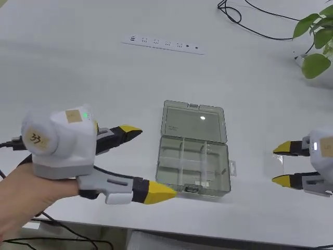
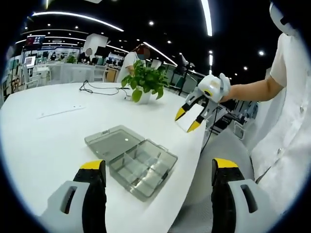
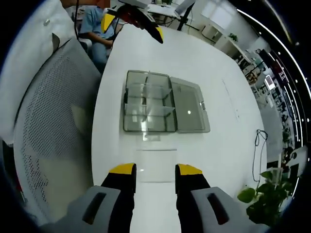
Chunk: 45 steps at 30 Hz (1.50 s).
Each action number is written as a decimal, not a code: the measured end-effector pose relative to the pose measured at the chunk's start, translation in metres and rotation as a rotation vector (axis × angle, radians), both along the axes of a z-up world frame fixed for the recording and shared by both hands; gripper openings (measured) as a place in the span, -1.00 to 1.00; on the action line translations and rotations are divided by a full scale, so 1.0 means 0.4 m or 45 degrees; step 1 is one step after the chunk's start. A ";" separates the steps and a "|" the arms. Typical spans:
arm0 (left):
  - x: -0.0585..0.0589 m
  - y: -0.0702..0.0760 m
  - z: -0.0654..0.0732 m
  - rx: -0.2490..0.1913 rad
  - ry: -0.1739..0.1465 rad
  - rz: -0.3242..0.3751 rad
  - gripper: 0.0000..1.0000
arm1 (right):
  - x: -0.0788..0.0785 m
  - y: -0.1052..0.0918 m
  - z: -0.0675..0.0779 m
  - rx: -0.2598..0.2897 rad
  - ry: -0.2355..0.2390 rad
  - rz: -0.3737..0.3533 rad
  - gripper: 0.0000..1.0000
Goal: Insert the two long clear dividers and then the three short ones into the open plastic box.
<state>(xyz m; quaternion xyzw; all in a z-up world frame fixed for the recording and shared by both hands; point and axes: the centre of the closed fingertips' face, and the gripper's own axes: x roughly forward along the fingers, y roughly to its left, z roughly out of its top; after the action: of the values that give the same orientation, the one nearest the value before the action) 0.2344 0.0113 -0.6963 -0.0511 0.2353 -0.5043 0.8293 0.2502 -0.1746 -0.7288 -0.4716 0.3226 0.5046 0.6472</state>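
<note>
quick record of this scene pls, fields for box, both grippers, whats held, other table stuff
box: open plastic box, clear, near the table's front edge, lid laid flat behind it
inside box: clear dividers already split it into compartments; count unclear
left gripper: fingers open, holding nothing, left of the box
right gripper: shut on a clear divider, right of the box; long or short unclear
table: white; power strip, black cables and green plant at the far side
</note>
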 end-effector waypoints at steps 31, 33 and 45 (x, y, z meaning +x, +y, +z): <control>-0.016 -0.218 0.113 -0.374 0.428 0.061 -0.33 | -0.073 0.237 0.173 0.120 -0.165 0.086 -0.35; -0.024 -0.226 0.109 -0.360 0.431 0.047 -0.42 | -0.077 0.245 0.175 0.122 -0.169 0.095 -0.35; -0.034 -0.233 0.108 -0.391 0.467 0.031 -0.94 | -0.086 0.256 0.177 0.116 -0.174 0.110 -0.35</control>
<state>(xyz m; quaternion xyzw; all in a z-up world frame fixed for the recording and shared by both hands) 0.2209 -0.0820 -0.6533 -0.2701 0.3020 -0.5064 0.7612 0.2159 -0.0723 -0.6579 -0.4886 0.2337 0.5129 0.6660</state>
